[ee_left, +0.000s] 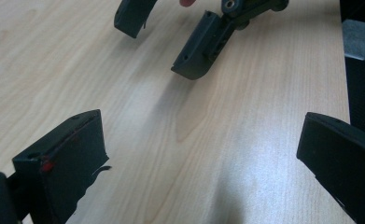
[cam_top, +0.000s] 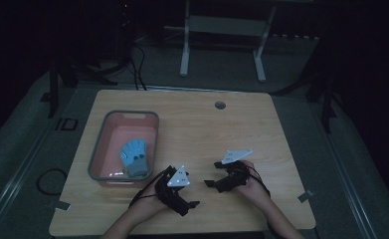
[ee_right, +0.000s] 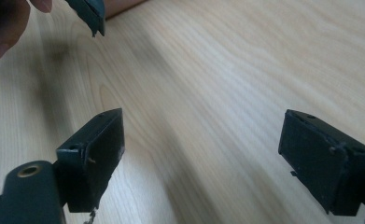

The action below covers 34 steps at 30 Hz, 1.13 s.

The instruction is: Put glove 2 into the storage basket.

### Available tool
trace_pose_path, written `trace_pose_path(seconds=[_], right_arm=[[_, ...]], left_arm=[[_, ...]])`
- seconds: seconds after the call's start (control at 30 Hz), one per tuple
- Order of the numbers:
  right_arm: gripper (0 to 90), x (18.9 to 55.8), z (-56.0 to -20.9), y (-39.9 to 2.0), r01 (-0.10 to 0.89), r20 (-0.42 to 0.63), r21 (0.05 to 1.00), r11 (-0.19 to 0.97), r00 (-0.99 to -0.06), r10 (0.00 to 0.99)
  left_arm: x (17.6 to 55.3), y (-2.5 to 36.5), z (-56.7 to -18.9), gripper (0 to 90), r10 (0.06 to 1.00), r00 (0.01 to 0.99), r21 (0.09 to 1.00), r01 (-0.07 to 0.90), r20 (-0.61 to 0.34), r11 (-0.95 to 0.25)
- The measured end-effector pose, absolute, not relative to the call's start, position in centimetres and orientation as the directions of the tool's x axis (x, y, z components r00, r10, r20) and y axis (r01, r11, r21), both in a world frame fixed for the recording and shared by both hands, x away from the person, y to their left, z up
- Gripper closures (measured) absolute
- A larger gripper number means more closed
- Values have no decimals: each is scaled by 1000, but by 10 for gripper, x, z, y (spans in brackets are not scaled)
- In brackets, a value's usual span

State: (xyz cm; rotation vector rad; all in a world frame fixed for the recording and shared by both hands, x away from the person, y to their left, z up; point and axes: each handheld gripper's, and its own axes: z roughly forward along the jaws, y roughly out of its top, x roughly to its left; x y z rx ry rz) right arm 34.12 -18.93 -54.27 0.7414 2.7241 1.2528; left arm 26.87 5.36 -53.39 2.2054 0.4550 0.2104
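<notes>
My left gripper [cam_top: 189,190] and right gripper [cam_top: 211,173] are held low over the front of the wooden table [cam_top: 232,129], tips facing each other a short way apart. Both stand open with nothing between their jaws. In the left gripper view my left gripper [ee_left: 201,154] frames bare wood, with the right gripper [ee_left: 164,37] ahead of it. In the right gripper view my right gripper [ee_right: 208,154] is also over bare wood, and one fingertip [ee_right: 89,11] of the left gripper shows at the top left. A pink basin [cam_top: 98,149] at the left holds a light blue glove-like thing [cam_top: 134,157].
A round cable hole [cam_top: 220,105] sits near the table's far edge. Behind the table stands a white frame [cam_top: 184,50] on a dark floor. A cable loop [cam_top: 50,179] lies on the floor at the left. The person's finger [ee_right: 3,28] shows beside the left gripper.
</notes>
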Motion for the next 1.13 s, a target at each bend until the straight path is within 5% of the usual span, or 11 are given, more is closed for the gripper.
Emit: trace_pose_path(seconds=[1.13], right_arm=[[139,320,-561,-225,388,102,764,515,-862,497]], left_arm=[[255,41,-559,14,315,949,803,194,-8,-564]])
